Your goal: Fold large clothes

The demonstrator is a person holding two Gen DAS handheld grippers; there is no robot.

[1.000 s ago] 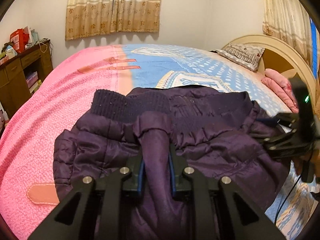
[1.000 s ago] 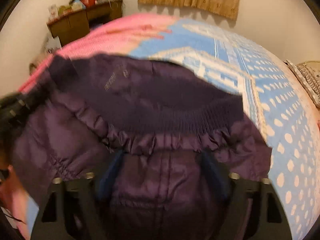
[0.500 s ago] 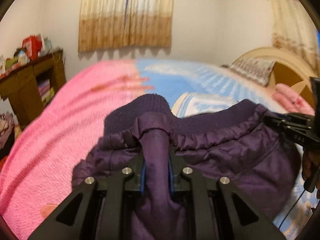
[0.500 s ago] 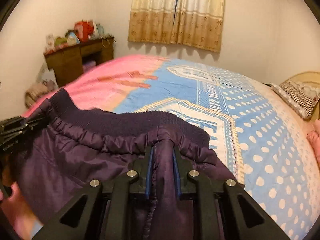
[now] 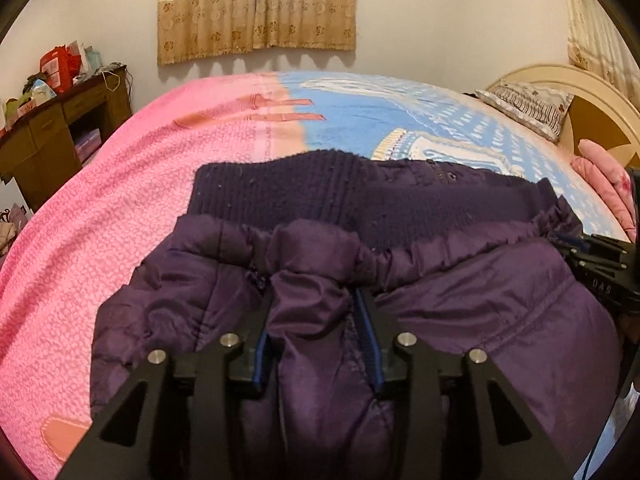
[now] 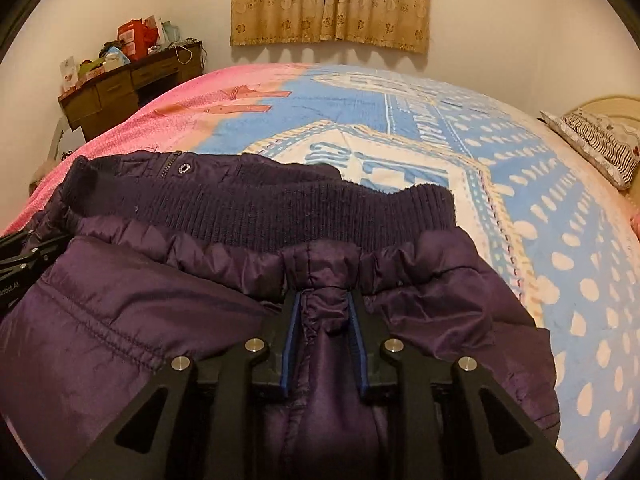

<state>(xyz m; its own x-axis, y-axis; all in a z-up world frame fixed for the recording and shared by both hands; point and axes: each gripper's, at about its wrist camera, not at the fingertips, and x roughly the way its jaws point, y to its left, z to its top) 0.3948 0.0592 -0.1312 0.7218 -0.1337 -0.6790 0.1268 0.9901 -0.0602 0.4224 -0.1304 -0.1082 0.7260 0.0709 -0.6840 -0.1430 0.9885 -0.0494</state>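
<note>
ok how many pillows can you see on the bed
1. A striped, patterned pillow lies at the head of the bed by the cream headboard, beyond the purple jacket. More may be hidden past the frame edge.

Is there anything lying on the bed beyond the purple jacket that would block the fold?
Nothing visible does. Beyond the purple jacket, the bed shows only its printed cover; the striped pillow sits far off at the headboard side.

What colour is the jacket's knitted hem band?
Dark navy-purple ribbed hem band, clearest in the right wrist view.
</note>
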